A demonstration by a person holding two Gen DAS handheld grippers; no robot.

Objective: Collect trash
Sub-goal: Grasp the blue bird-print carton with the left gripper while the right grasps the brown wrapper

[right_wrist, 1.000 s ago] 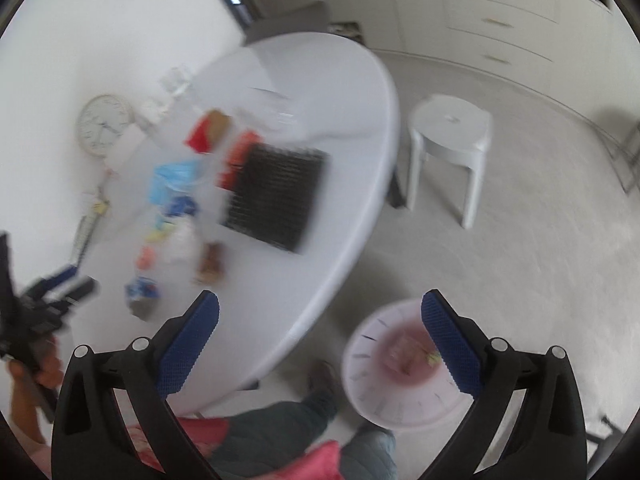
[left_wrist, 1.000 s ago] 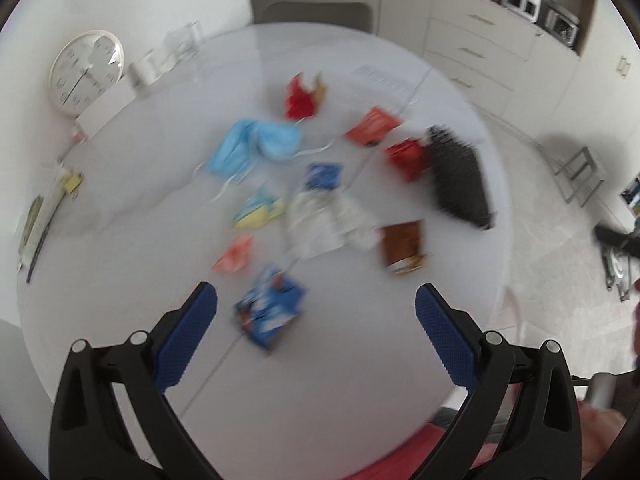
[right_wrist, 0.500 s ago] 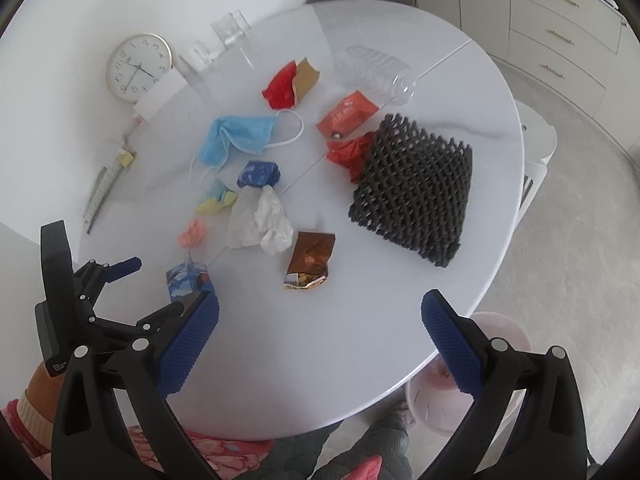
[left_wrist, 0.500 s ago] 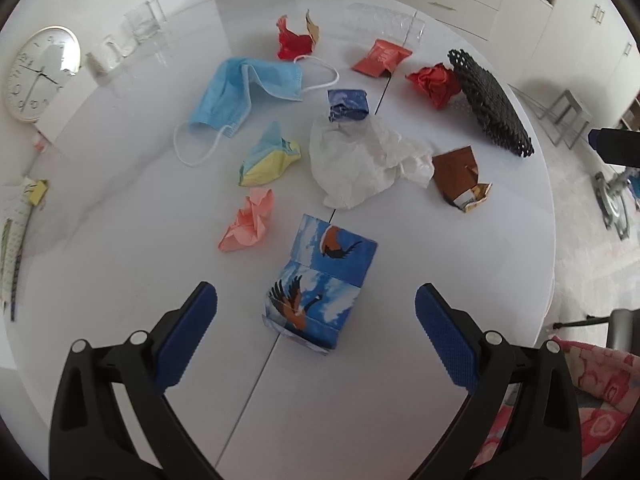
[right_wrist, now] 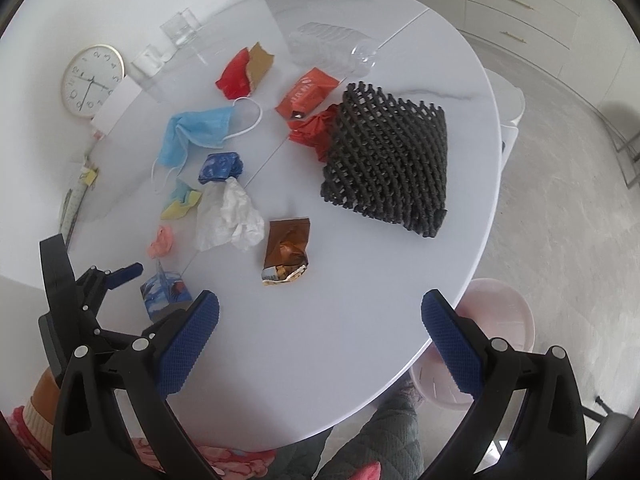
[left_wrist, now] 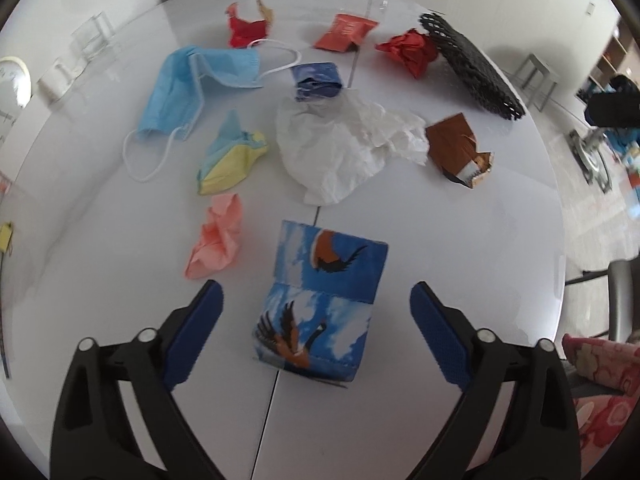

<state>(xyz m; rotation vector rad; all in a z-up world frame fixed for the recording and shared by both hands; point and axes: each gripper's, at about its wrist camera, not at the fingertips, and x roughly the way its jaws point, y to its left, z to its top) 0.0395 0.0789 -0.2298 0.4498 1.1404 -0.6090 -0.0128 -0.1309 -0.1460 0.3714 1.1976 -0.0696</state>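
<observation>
On white round table (left_wrist: 500,240): left gripper (left_wrist: 316,320) over blue bird-print carton (left_wrist: 320,300), jaws closing.
Carton betw. pads, not touched yet; pink paper wad (left_wrist: 218,236) just beside carton. Right gripper (right_wrist: 320,332) spread wide, empty, near carton; brown wrapper (right_wrist: 286,250) beyond.

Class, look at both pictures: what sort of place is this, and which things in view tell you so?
Probably a home kitchen or dining area: a round white table strewn with litter, cream drawer cabinets along the wall, and clear drinking glasses beside a round wall clock lying on the table.
</observation>
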